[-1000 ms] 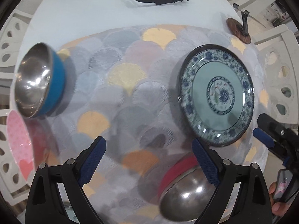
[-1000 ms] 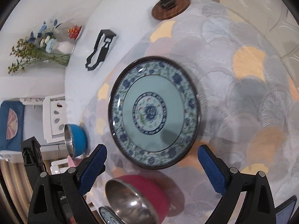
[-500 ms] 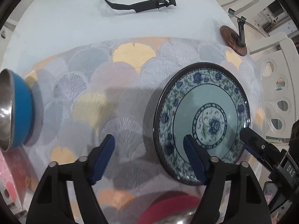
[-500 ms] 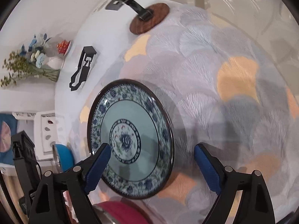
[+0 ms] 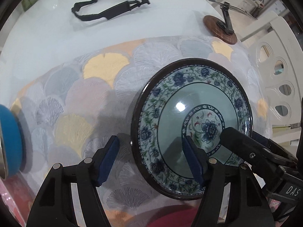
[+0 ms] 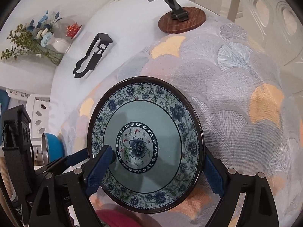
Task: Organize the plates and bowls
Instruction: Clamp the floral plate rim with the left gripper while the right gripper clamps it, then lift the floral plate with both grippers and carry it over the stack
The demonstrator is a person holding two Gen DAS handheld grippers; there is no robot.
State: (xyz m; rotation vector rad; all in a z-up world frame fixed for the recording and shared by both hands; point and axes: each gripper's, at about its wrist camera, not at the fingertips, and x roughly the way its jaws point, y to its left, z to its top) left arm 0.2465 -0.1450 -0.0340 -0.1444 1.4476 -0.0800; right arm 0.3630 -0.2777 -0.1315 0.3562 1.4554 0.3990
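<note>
On the desk [image 5: 37,43], nothing stacked yet: plate [image 5: 191,130] between both open grippers' fingers [image 5: 108,159], unclamped; blue bowl [image 5: 10,141] well apart.

The right tool [image 6: 154,167] stands wide open around the near part of the floral plate [image 6: 145,145], one blue pad over the plate's inner left side, the other at its right rim. The plate lies flat on the fan-patterned cloth [image 6: 236,102] that covers the surface [image 6: 132,15]. The left tool [image 6: 75,158] reaches in from the left, its tip at the plate's left edge. A blue bowl [image 6: 52,147] sits tipped at the far left, and a red bowl [image 6: 115,218] shows at the bottom edge. Farther back are a black clip frame [image 6: 92,54], a round wooden stand [image 6: 181,19] and a flower vase [image 6: 60,44].
</note>
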